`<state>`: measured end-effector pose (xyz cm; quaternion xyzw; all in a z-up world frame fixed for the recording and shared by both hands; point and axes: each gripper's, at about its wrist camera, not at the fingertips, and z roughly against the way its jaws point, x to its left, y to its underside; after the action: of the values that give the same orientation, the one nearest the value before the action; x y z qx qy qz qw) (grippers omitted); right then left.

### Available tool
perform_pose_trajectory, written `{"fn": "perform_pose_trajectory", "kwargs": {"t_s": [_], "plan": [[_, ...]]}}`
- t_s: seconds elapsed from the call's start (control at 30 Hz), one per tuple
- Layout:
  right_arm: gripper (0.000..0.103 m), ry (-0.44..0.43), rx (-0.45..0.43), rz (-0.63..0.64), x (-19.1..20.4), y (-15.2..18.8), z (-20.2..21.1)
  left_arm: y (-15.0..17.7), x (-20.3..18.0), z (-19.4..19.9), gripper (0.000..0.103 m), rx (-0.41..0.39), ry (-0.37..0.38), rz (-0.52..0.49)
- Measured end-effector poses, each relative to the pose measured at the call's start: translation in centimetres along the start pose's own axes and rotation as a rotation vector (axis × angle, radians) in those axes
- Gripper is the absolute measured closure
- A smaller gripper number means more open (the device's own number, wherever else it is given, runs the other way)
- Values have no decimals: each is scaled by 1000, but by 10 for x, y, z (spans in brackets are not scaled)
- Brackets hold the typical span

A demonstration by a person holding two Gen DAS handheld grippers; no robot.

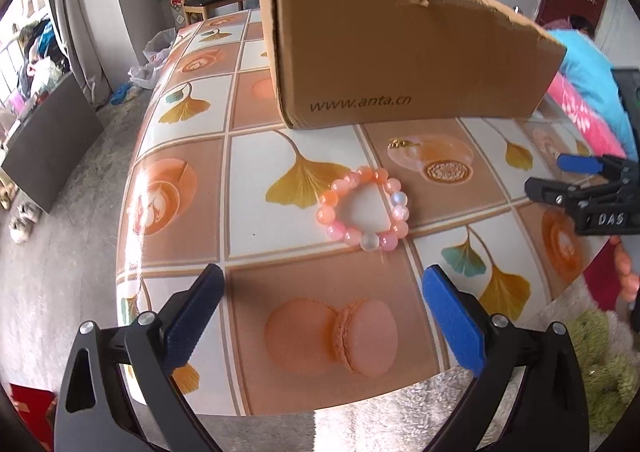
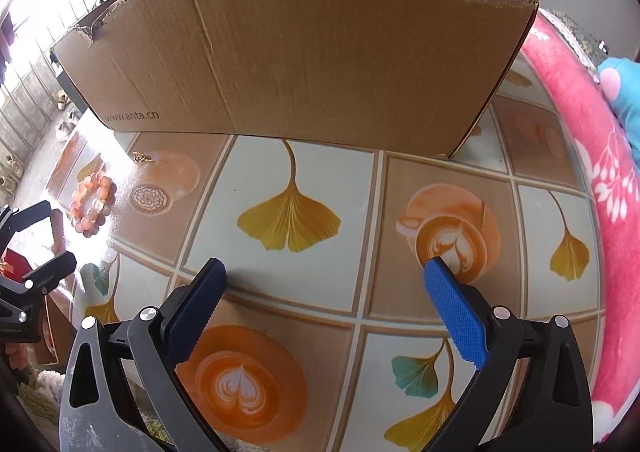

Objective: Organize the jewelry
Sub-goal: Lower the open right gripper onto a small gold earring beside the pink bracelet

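From the left wrist, the left gripper hangs over the near edge of the table, jaws wide apart and empty. The bracelet of pink beads lies flat on the cloth in front of the box, apart from it. A small gold piece lies between bracelet and box. The right gripper shows right of the box, jaws apart.

From the right wrist, the right gripper faces the box, jaws apart, holding nothing. The bracelet lies near the box's left front corner, the gold piece closer to the box.
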<state>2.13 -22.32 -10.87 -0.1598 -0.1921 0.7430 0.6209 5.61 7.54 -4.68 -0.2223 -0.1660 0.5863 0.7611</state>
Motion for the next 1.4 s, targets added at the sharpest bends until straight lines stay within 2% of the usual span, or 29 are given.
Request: {"fn": "perform_pose_trajectory", "kwargs": {"t_s": [0.17,0.43,0.7,0.87,1.1,1.2,1.27,1.4], "plan": [[8,-1,2,-2,0,3,-1,3,-1,0,6,-6,-8,-8],[8,-1,-5,1,-3,7,2,0,-1,-2,5,30,-2,-28],[8,-2,10,6,-4,-1,1,-2,-2,-2,5,39,-8,-18],[8,-2,16,5,-4,-2,0,1,-1,-2,5,15,-9,-21],[8,-5,-27,9,-3,4,0,1,-2,-1,5,12,-4,-31],[8,-6,-27,5,-1,5,0,1,-2,3,5,-14,6,-55],[8,-6,-27,6,-1,6,0,0,-4,11,6,-61,30,-69],[8,-11,-21,-13,0,4,-1,-5,-15,29,17,-165,72,-117]]}}
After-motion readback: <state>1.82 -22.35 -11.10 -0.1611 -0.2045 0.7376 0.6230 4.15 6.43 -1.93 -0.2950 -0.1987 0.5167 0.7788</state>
